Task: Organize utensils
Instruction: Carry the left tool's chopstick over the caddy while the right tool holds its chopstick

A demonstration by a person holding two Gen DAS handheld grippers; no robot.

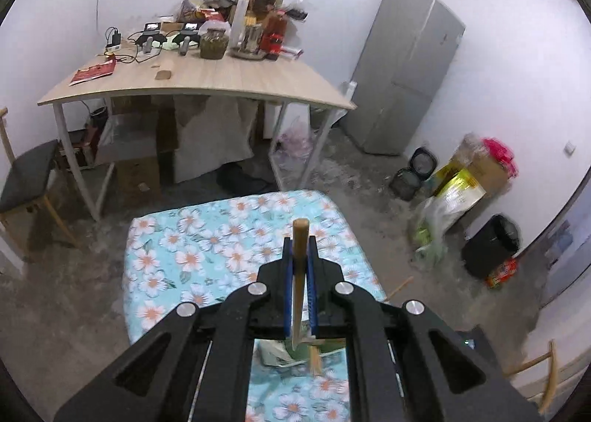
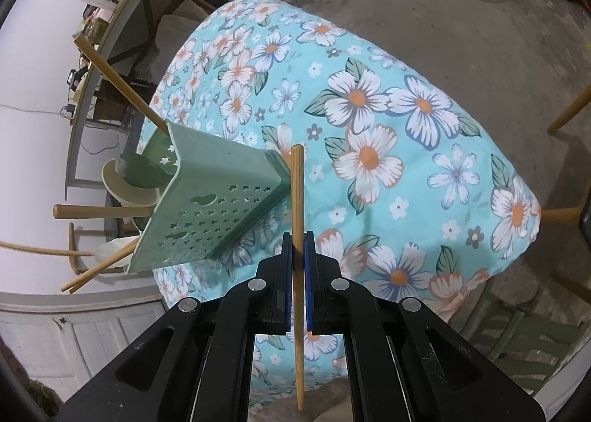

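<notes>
In the left wrist view my left gripper [image 1: 300, 242] is shut on a wooden-handled utensil [image 1: 300, 237]. The handle's rounded end sticks out past the fingertips; its head is hidden. Below the jaws a bit of the green holder [image 1: 295, 350] shows over the floral tablecloth [image 1: 207, 248]. In the right wrist view my right gripper [image 2: 298, 237] is shut on a thin wooden chopstick [image 2: 297, 193], held above the floral tablecloth [image 2: 406, 133]. Left of it stands the green perforated utensil holder [image 2: 207, 207], with a green spoon [image 2: 138, 170], a cream spoon [image 2: 122, 189] and several wooden handles in it.
A wooden desk [image 1: 236, 80] piled with jars and boxes stands against the far wall, and a grey fridge [image 1: 406, 71] is to its right. Bags, boxes and a black bin [image 1: 489, 244] line the right wall. A dark-seated chair [image 1: 26, 178] is at the left.
</notes>
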